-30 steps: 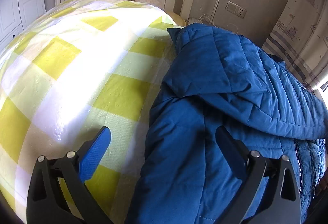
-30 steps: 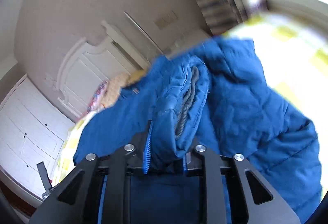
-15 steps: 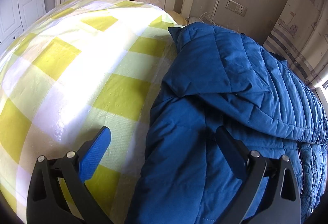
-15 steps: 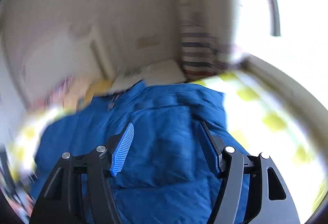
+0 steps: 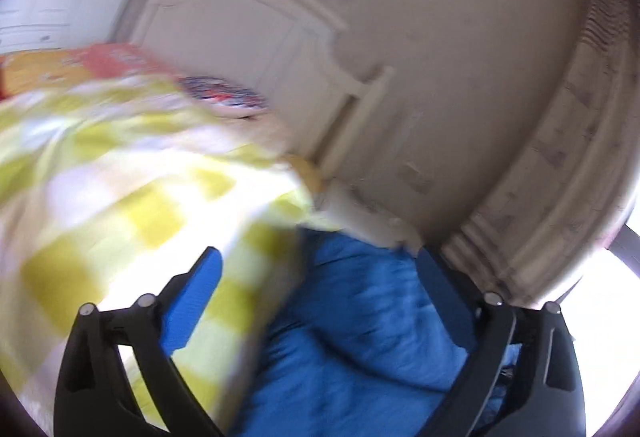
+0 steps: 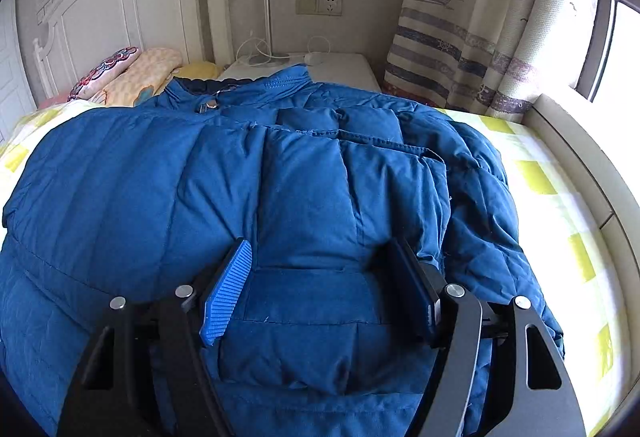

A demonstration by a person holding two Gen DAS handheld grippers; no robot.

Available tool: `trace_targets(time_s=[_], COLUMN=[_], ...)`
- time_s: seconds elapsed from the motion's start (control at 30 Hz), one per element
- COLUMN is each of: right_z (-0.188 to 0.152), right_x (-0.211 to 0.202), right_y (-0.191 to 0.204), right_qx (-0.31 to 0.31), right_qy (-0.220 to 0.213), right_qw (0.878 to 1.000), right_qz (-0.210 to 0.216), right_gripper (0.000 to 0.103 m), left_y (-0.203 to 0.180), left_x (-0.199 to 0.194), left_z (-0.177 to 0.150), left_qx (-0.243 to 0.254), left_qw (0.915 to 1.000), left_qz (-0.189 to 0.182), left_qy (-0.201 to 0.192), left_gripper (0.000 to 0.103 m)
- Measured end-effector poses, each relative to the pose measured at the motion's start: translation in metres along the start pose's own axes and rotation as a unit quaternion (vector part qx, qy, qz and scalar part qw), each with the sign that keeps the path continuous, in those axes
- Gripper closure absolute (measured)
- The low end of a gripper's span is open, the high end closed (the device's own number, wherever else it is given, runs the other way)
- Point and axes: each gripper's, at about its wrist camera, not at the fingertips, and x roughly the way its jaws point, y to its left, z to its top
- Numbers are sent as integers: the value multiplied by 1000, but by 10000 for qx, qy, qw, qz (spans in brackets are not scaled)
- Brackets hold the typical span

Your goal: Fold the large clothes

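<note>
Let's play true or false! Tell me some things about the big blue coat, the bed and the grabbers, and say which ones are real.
1. The blue coat lies on the bed's yellow checked sheet. True.
2. The right gripper is pinching the coat tight. False: its jaws are opening and stand apart over the coat, with no fabric pinched.
3. A striped curtain hangs by the window. True.
4. The left gripper is shut. False: its fingers stand wide apart, holding nothing.
5. The headboard is black. False: it is white.
</note>
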Motion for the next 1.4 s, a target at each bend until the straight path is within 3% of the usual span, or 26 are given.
trace_targets(time_s=[0.1,0.2,0.27,0.3,0.33,0.43,0.5,0.57,0.63,0.7,0.77,0.87,0.97,1.0,1.03,1.1,1.17,1.2,1.23,1.33,1.37,1.4], right_z=[7,6,5,5,5,5,6,6,6,6,6,6,6,6,6,6,6,6,6,5,5,5], right_x=[8,7,6,6,6,6,7,6,7,7,7,7,8,8,8,8,8,7,7,7,7,7], right_y=[1,0,-1,-1,-1,-1,-1,-1,-1,-2,-3,-4,-3,-3,-3,-2,-2,-3,-3,-3,-4,-4], right_qx=[27,59,69,73,62,60,65,64,78,105,121,147,124,117,109,119,132,141,149,162,163,167], right_qy=[-2,-8,-13,-17,-23,-24,-26,-28,-35,-40,-66,-67,-57,-57,-56,-58,-68,-80,-83,-74,-72,-72], right_qw=[10000,10000,9999,9999,9999,9999,9999,9999,9998,9997,9996,9995,9995,9995,9995,9994,9994,9993,9992,9992,9992,9991], right_qz=[28,68,80,95,141,132,147,145,169,203,258,288,301,296,296,304,324,342,353,362,369,379], right_gripper=[35,35,35,35,34,34,33,33,33,32,32,32,31,30,30,29,29,29,29,29,28,28], left_y=[-46,-74,-78,-72,-68,-86,-102,-126,-144,-156,-154,-166,-174,-179,-185,-197,-208,-214,-217,-214,-212,-207], left_x=[43,97,140,165,180,178,171,170,187,221,249,252,232,229,230,244,268,266,264,262,256,244], left_z=[17,6,-19,-37,-51,-61,-50,-41,-43,-54,-71,-71,-53,-49,-50,-64,-95,-105,-111,-106,-102,-91], left_qx=[545,880,1125,1166,1277,1876,1790,2048,2344,2456,2585,2727,2345,2321,2387,2609,3090,3331,3511,3416,3355,3240], left_qw=[9944,9826,9683,9565,9490,9434,9527,9551,9479,9347,9203,9131,9353,9395,9385,9267,9017,8992,8999,9000,9023,9112], left_qz=[-309,-421,-4,317,502,805,420,420,483,565,895,1145,461,412,403,405,662,748,782,762,702,651], left_qy=[855,1578,2230,2655,2838,2612,2421,2097,2101,2505,2795,2805,2609,2486,2462,2674,2951,2739,2467,2597,2614,2462], left_gripper=[3,3,3,3,3,3,3,3,2,2,2,3,2,2,2,2,2,2,2,2,2,2])
